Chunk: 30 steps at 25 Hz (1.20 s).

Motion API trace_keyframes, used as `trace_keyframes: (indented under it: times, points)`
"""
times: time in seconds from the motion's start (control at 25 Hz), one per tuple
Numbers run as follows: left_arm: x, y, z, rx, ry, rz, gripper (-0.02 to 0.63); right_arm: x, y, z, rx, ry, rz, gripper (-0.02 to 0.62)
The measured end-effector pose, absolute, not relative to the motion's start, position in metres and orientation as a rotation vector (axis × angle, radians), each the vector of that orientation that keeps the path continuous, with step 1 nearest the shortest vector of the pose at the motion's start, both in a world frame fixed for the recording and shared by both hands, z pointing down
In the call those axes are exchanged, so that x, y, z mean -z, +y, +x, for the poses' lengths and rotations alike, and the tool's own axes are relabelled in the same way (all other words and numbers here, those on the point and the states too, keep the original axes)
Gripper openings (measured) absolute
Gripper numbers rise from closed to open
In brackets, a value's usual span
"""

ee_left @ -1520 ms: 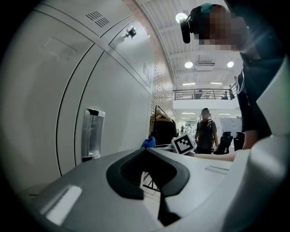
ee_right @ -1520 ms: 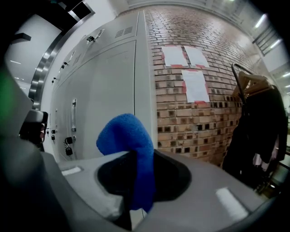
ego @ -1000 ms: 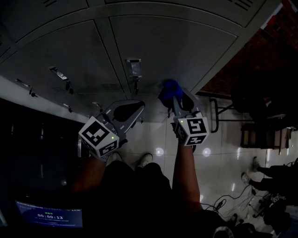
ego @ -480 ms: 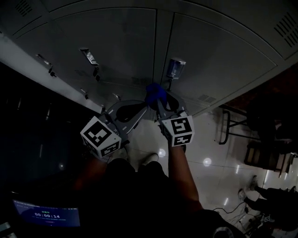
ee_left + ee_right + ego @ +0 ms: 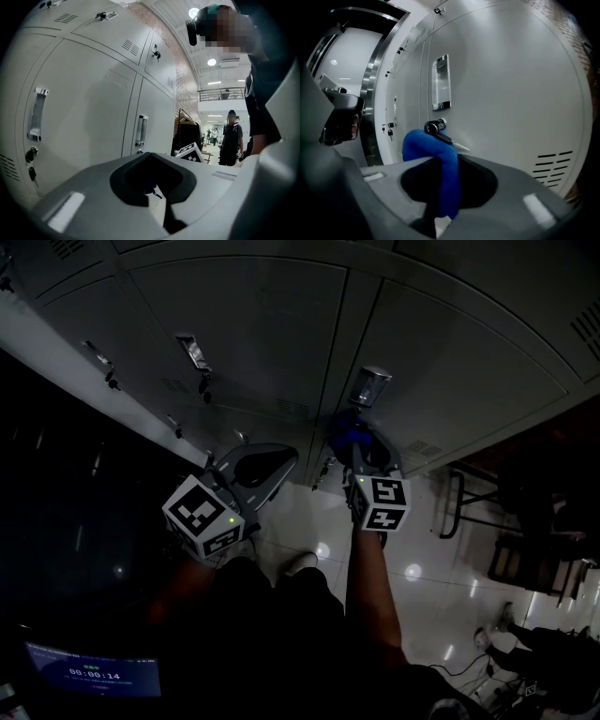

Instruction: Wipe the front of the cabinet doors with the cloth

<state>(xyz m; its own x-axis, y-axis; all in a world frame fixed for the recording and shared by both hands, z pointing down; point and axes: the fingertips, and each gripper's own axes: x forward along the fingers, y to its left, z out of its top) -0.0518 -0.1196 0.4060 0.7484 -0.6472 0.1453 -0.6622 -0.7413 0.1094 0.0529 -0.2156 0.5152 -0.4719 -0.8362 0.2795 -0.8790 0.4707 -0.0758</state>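
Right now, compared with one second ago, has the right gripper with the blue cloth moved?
Yes. The right gripper carried the blue cloth leftward in the head view: it was right of the door handle, now just below it.

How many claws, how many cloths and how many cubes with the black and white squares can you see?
Claws: 2 (left claw, right claw)
Cloths: 1 (blue cloth, pinched in the right claw)
Cubes: 2 (left marker cube, right marker cube)
Total: 5
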Motion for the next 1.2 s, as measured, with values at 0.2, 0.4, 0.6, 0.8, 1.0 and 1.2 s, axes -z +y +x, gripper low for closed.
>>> trace_keyframes:
  times: [0.2,0.4,0.6,0.8,1.0,1.2]
  points:
    - [-0.410,-0.123,-0.021,-0.140,-0.968,2.817,0.002,-0.520,-0.213,0.100,-0.318,-2.447,1.587,0.078]
    - [-0.415,-0.127,0.013,-0.134,-0.880,2.839,0.002,-0.527,-0.207,0.162,-0.343,-2.347,1.715,0.078]
    - [-0.420,-0.130,0.045,-0.135,-0.815,2.852,0.002,-0.533,-0.207,0.219,-0.387,-2.283,1.836,0.078]
    - [-0.423,-0.130,0.072,-0.128,-0.751,2.863,0.002,-0.539,-0.203,0.251,-0.397,-2.225,1.892,0.078]
    - [-0.427,-0.127,0.084,-0.135,-0.717,2.865,0.002,-0.542,-0.202,0.262,-0.381,-2.197,1.900,0.078]
    - [-0.425,-0.125,0.075,-0.148,-0.732,2.868,0.002,-0.529,-0.197,0.254,-0.337,-2.266,1.865,0.078]
